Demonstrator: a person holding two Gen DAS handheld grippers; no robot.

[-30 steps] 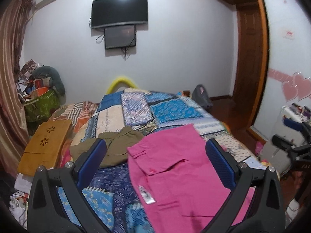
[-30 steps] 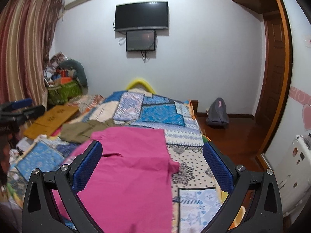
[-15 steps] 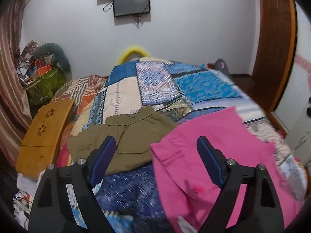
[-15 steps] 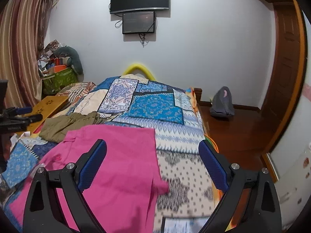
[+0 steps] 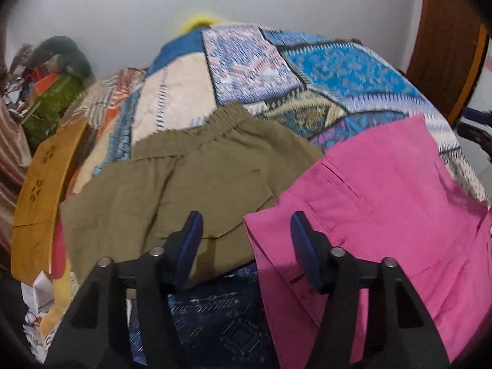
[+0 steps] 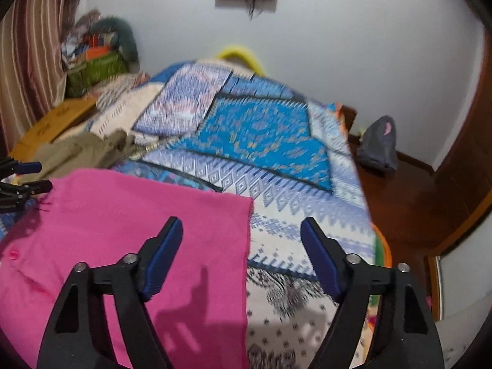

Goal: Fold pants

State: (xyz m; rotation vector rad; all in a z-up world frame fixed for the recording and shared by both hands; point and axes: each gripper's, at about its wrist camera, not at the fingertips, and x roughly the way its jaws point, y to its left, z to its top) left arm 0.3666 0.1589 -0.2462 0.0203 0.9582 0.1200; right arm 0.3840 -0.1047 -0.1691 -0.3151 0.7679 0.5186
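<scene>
Pink pants [image 5: 384,203]: soft, light, floppy cotton, flat on bed [image 6: 270,141]. Your left gripper [image 5: 246,240] and right gripper [image 6: 241,255] both gape, empty. Pinch corners, hem edge probably easiest.

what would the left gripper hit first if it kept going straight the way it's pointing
Most likely the corner of the pink pants, whose edge lies between the open fingers of the left gripper. The olive pants sit just to its left, so depth leaves some doubt.
</scene>
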